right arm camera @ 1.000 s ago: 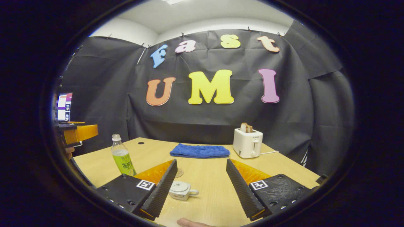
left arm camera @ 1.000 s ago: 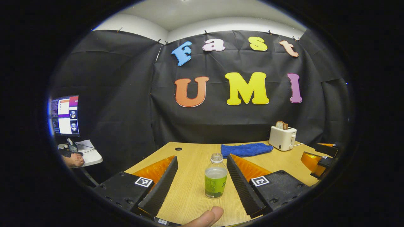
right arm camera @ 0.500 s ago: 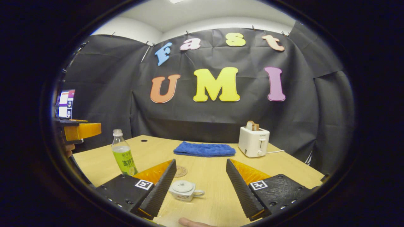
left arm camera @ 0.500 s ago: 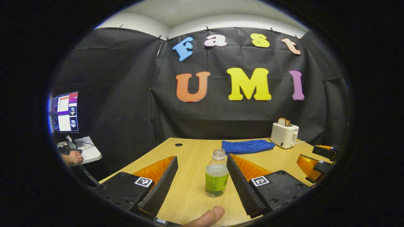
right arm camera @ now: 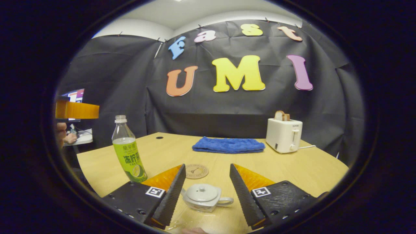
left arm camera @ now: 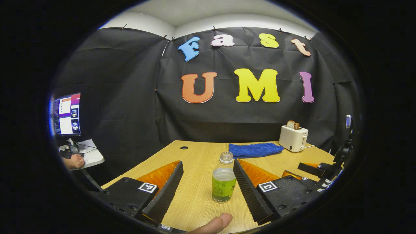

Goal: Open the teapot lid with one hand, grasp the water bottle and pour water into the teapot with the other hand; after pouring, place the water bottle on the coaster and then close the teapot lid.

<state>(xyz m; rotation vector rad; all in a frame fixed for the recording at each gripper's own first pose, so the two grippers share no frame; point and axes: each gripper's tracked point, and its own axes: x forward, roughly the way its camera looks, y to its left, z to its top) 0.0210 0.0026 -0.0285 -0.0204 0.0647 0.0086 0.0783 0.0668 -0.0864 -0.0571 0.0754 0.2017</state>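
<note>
In the left gripper view, the left gripper has its jaws spread wide, gripping nothing. The water bottle stands between the fingers, nearer the right one and close beside it, though whether it touches I cannot tell. The bottle is upright, long axis vertical, open neck up with no cap, partly filled. A fingertip shows at the bottom edge. Against a second ago, the bottle sits a little higher and nearer that right finger, and the other gripper at the right edge has dropped lower.

In the right gripper view, the right gripper is also wide open and holds nothing. The teapot rests on the table between the fingers, close by the left one, with its lid on, knob up and handle pointing right. A second ago the teapot lay smaller and lower, against the left finger; now it is larger and nearer the centre.

Beyond the teapot lies the round coaster, bare. The bottle stands upright at the left, well apart from the teapot. Farther back are a blue cloth and a white toaster holding bread.
</note>
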